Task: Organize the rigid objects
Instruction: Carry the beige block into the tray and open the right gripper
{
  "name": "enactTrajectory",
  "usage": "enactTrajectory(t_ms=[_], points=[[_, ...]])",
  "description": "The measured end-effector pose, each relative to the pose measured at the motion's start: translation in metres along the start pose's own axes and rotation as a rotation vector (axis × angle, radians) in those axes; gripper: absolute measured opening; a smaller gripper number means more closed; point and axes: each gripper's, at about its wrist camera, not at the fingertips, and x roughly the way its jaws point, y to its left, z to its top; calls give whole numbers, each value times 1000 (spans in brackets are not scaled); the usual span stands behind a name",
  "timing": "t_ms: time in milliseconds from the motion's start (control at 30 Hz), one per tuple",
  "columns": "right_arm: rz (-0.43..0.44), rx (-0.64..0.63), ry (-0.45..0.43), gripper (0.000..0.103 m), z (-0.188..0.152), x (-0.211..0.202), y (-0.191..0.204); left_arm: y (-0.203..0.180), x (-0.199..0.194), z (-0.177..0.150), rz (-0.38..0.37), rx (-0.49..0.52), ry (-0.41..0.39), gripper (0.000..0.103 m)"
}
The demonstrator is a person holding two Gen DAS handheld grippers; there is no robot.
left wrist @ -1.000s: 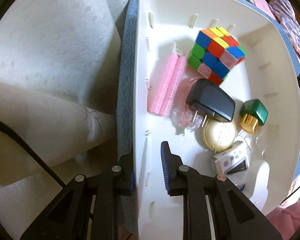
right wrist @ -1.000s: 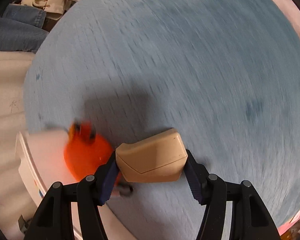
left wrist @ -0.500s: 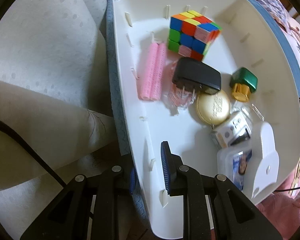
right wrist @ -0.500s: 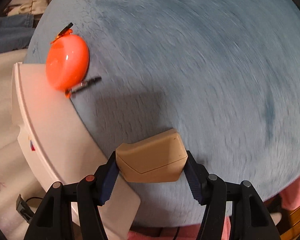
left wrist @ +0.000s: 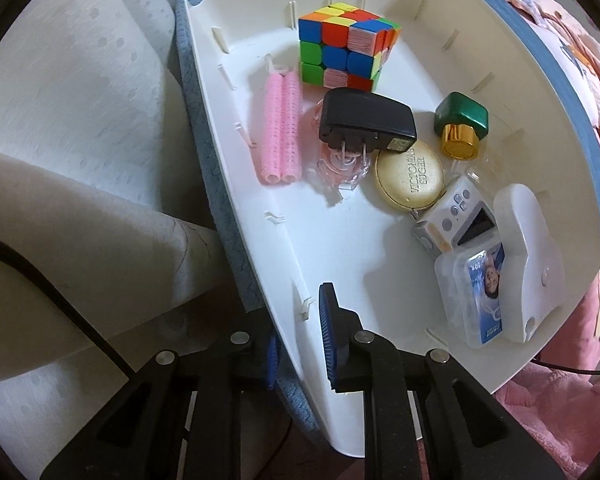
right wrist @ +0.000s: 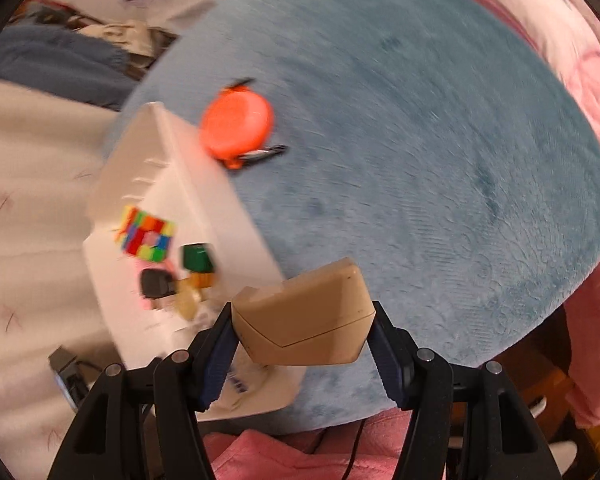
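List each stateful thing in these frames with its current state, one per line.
left gripper: closing, pads clamped across the tray wall
white tray: gripped at its rim, holding items
right gripper: shut on the beige case
beige case: lid shut, held off the surface
orange round case: outside the tray, on the blue cushion
Rubik's cube: scrambled

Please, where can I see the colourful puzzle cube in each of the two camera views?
Left wrist: puzzle cube at upper middle, at the far end inside the white bin.
Right wrist: blurred, left of centre, inside that bin.
Shared landmark: the green cap nearby.
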Motion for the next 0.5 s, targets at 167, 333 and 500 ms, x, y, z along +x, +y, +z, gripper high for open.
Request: enactTrajectory(t_ms=[167, 333, 500], points=[[9, -89, -77, 63, 26, -12, 53, -3, -2, -4, -8, 39, -11, 14], [25, -179, -146, 63, 13, -20, 90, 16, 6, -2, -21, 53, -16, 13], [23, -284, -216, 63, 5, -22, 124, 18, 10, 0, -37, 62, -17, 13]])
